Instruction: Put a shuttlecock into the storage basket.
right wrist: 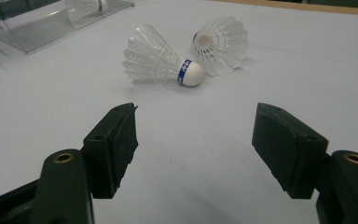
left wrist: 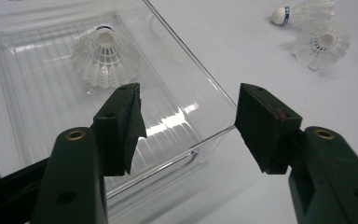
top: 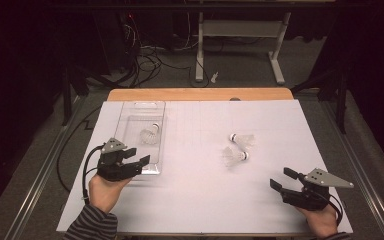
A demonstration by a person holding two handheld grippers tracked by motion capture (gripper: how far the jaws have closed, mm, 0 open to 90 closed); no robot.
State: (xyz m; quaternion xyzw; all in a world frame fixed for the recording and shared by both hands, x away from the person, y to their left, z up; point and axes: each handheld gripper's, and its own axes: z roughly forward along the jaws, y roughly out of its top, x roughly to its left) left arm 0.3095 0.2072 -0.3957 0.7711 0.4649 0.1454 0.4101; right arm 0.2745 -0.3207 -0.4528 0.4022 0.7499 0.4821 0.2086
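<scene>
High view: left tool (top: 139,155) wide open, empty, over clear tray (top: 130,120).

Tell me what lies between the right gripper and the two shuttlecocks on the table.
Nothing: between the right gripper and the two shuttlecocks the white table is bare, as the right gripper view and the high view both show.

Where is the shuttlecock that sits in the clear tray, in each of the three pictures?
High view: the shuttlecock lies left of centre, inside the clear tray, beyond the left gripper.
Left gripper view: upper left, in the tray, just above the left jaw.
Right gripper view: top left corner, far off and partly cut by the edge.
Shared landmark: the pair of loose shuttlecocks on the white table.
</scene>
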